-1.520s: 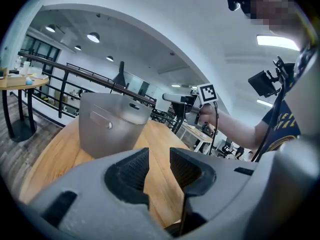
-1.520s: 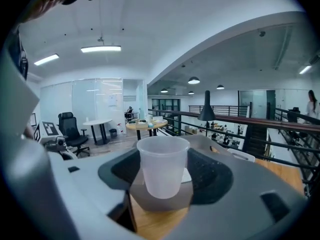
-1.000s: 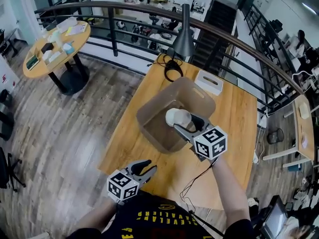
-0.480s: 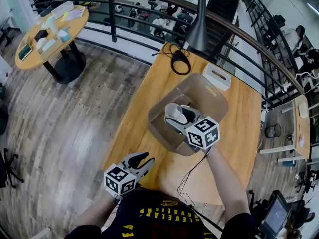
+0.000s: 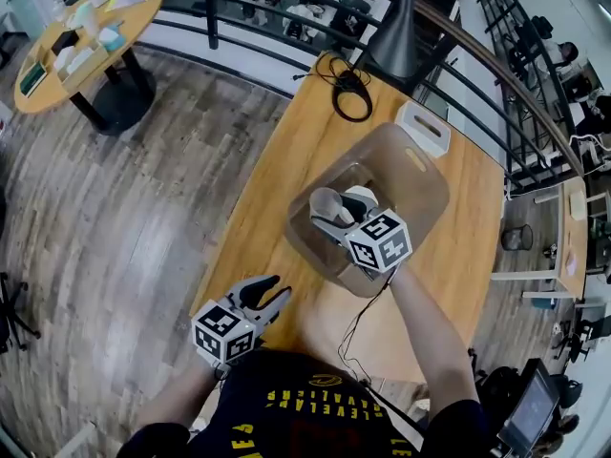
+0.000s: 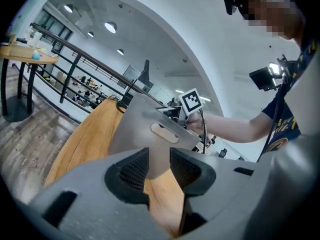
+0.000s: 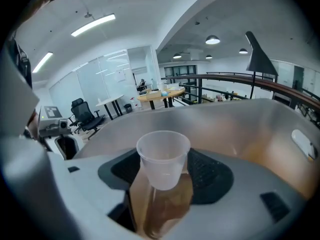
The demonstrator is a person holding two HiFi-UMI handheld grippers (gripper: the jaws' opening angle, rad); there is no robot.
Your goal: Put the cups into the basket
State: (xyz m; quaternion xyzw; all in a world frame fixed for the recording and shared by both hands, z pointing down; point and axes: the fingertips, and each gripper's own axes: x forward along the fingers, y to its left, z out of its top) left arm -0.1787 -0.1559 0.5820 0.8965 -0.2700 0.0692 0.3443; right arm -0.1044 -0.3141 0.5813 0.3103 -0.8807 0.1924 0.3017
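1. Basket (image 5: 412, 181): a translucent grey-brown tub standing on the wooden table (image 5: 286, 160), centre right in the head view. Its walls look stiff enough to take a dropped cup without shifting.
2. Right gripper (image 5: 339, 216): at centre frame, reaching down into the basket's mouth. Its pads pinch the cup from both sides.
3. Left gripper (image 5: 270, 290): at lower left, over the near table edge. Its jaws stand a little apart with nothing between them.
4. Cup (image 7: 163, 159): thin, clear plastic, held upright by its side wall below the rim, with basket walls all round it. I cannot tell whether it touches the floor.
   - It is probably very light, smooth and easily crushed.
   - The tapered wall may slip, so a gentle pinch high on the wall seems best.
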